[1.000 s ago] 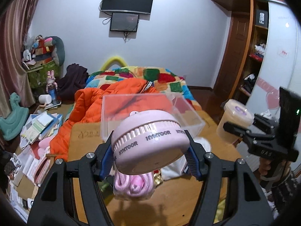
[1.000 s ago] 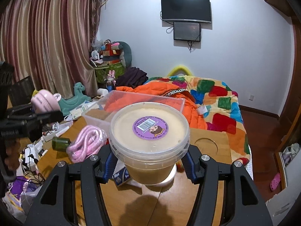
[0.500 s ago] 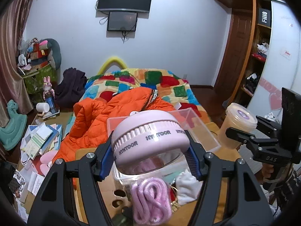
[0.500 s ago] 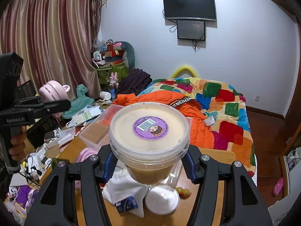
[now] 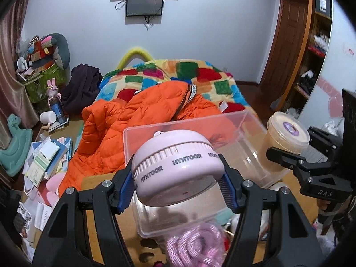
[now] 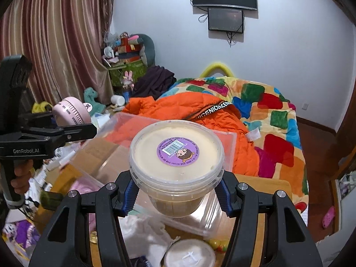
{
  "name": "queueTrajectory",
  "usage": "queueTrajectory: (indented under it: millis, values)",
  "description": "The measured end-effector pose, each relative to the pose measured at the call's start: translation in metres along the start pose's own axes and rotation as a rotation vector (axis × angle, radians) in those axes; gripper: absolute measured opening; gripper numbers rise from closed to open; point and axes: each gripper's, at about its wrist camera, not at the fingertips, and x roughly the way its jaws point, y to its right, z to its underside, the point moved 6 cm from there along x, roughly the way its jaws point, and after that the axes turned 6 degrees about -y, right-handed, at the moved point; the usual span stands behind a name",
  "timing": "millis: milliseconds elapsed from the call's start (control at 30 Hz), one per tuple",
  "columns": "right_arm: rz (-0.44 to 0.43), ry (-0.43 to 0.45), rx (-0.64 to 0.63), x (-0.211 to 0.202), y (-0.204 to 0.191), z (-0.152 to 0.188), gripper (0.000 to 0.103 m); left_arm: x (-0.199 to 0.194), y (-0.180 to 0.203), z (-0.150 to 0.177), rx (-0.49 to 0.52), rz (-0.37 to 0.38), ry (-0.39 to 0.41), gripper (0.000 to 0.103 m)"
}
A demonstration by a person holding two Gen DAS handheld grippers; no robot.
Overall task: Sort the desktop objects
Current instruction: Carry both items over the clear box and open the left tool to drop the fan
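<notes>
left gripper (image 5: pixel 178 178) clamping pink fan (image 5: pixel 175 166), right gripper (image 6: pixel 175 189) clamping lidded tub (image 6: pixel 176 155), both hovering over clear bin (image 5: pixel 242 122); pink cord (image 5: pixel 195 242), white cloth (image 6: pixel 144 233) crowding near table (image 6: pixel 267 182).

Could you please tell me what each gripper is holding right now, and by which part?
The left gripper holds the pink HYNTOOR fan by opposite sides of its ribbed rim. The right gripper holds the lidded tub by its sides, just under the lid.
</notes>
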Motion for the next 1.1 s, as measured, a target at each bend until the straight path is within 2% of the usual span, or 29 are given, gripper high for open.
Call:
queueTrajectory:
  millis: [100, 533, 667, 967, 1100]
  values:
    - [-0.019, -0.036, -0.002, 0.015, 0.0, 0.0, 0.055, 0.013, 0.0, 0.002, 0.014, 0.004, -0.033, 0.065]
    - [-0.006, -0.163, -0.064, 0.073, 0.0, 0.002, 0.055, 0.059, 0.016, 0.006, 0.084, -0.003, -0.118, 0.065]
    - [0.019, -0.19, -0.12, 0.078, -0.003, 0.006, 0.055, 0.067, 0.017, 0.009, 0.1, -0.008, -0.146, 0.065]
    - [0.013, -0.24, -0.157, 0.085, -0.001, 0.005, 0.055, 0.08, 0.019, 0.015, 0.128, -0.01, -0.196, 0.065]
    - [0.018, -0.255, -0.161, 0.086, -0.002, 0.005, 0.056, 0.082, 0.021, 0.016, 0.147, -0.03, -0.188, 0.065]
